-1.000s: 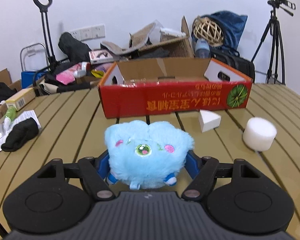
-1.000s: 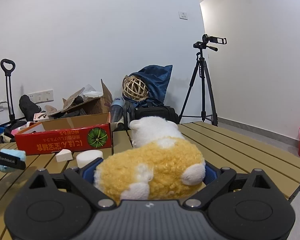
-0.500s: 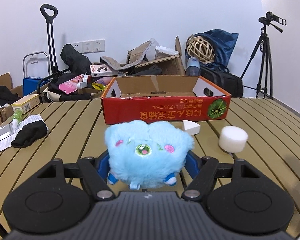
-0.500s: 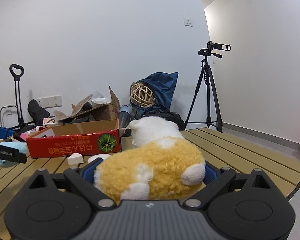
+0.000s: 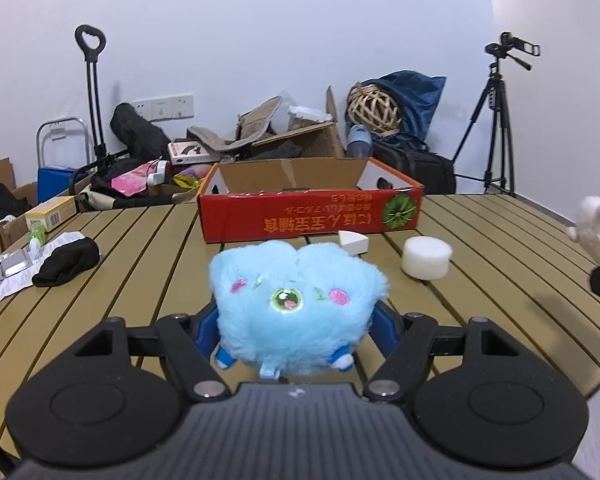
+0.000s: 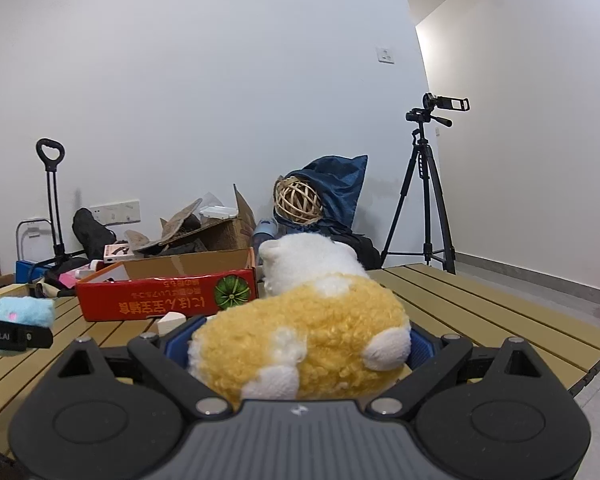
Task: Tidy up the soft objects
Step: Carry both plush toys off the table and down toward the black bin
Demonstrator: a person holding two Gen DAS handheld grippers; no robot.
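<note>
Jaws on both grippers are clamped on plush toys, both lifted clear of the table. Left gripper (image 5: 298, 320), lower centre of the left view, squeezes the blue plush (image 5: 298, 304) between its blue pads (image 5: 204, 326), face toward the camera. Right gripper (image 6: 300, 344), lower centre of the right view, pinches the yellow plush (image 6: 300, 340) side-on, white head pointing away. Each toy also shows at the edge of the other view: the blue one at far left, the white head at far right.

Mid frame in the left view, on the slatted table (image 5: 148, 264): white foam cylinder (image 5: 427, 257) right of centre, white foam wedge (image 5: 353, 241) just beside the box front, black sock (image 5: 66, 267) at left on some papers. None of these is gripped.

Further back, upper centre: open red box (image 5: 312, 214), front wall facing the camera. From here the inside looks empty, but I can't see its floor. Behind it are floor clutter, a trolley and a tripod; not relevant.

Step, as I read it: carry phase, both toys in transit to the box. Nothing is sorted yet, so the task is early.

Next move needs: lift each toy over the near wall, centre it above the opening, then release. Stagger the arms, since the opening is shared and both toys are bulky. Foam pieces and the sock remain after that.
</note>
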